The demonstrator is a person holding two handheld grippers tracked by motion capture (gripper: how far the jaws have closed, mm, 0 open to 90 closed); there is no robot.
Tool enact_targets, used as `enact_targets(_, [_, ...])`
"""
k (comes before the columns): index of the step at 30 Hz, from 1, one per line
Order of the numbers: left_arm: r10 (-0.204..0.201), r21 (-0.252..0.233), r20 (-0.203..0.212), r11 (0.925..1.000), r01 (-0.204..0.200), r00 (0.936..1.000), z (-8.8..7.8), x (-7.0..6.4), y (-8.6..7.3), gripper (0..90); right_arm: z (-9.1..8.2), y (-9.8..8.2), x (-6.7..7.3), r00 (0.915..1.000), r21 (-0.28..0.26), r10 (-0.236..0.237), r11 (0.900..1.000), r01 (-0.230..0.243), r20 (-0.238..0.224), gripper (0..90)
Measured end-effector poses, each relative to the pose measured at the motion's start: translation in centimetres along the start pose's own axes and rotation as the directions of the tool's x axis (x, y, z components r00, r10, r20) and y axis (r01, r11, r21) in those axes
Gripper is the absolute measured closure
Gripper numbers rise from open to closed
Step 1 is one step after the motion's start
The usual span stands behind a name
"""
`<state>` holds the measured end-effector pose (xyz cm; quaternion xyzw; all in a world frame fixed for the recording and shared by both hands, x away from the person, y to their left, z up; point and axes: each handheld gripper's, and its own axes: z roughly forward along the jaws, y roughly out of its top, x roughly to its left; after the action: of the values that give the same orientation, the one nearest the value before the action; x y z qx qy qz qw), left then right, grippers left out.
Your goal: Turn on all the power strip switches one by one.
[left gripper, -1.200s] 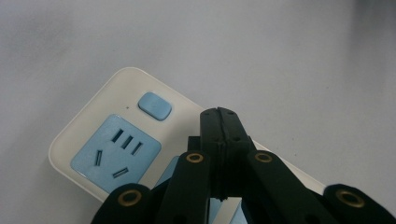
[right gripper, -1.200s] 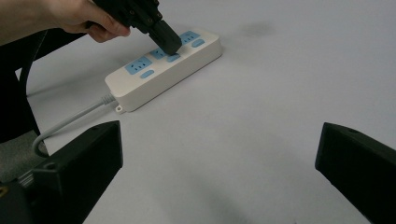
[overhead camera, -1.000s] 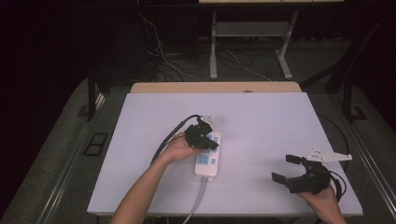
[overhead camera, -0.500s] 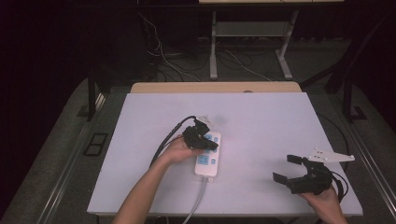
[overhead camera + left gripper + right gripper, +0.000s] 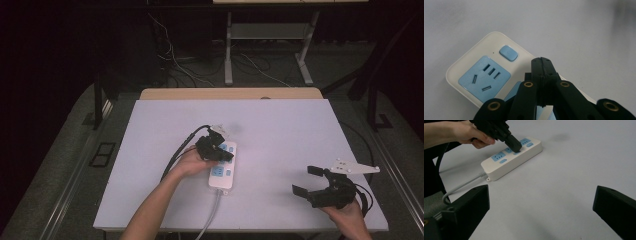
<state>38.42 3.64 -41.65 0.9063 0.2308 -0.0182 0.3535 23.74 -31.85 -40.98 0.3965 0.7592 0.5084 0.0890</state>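
The left gripper (image 5: 219,150) has its fingers clenched flat together with nothing between them, which makes one blunt tip. That tip comes down on the middle of the power strip (image 5: 223,166), apparently to press one of its small blue switch buttons; whether it actually touches cannot be told. In the left gripper view, the joined fingers (image 5: 541,65) sit low and centre in the frame, just right of the end button (image 5: 508,52), which stays uncovered. The right gripper (image 5: 315,181) waits at the lower right of the high view, well apart from the strip, its fingers released and spread wide over bare worktop (image 5: 300,130), probably kept out of the way.

The power strip lies just left of centre in the high view, lengthwise toward the person, with its grey cord (image 5: 212,215) running off the near edge. It is a cream-white bar with rounded corners, pale blue socket panels (image 5: 484,77), and a rounded blue button beside each.
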Motion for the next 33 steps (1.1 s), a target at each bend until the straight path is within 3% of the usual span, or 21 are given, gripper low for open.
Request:
enact_targets(8, [0.010, 0.007, -0.016, 0.9999, -0.010, 0.9998, 0.0, -0.3, 0.1, 90.0, 0.0, 0.0, -0.1, 1.0000, 0.002, 0.003, 1.000, -0.003, 0.002, 0.6])
enact_targets(11, [0.049, 0.013, -0.025, 0.9987, -0.049, 0.9985, -0.2, -0.5, 0.2, 89.8, 0.0, 0.0, -0.1, 1.0000, 0.002, 0.003, 1.000, -0.003, 0.002, 0.6])
enact_targets(18, [0.024, -0.054, -0.001, 0.9983, -0.024, 0.9997, -1.3, 0.2, 0.4, 89.8, -0.1, -0.1, -0.3, 1.0000, 0.001, 0.006, 1.000, -0.006, 0.003, 0.6])
enact_targets(33, [0.042, -0.041, -0.004, 0.9983, -0.042, 0.9991, -1.8, 0.4, 1.8, 89.8, -0.3, -0.1, -0.5, 0.9999, -0.001, 0.010, 1.000, -0.010, 0.007, 0.6])
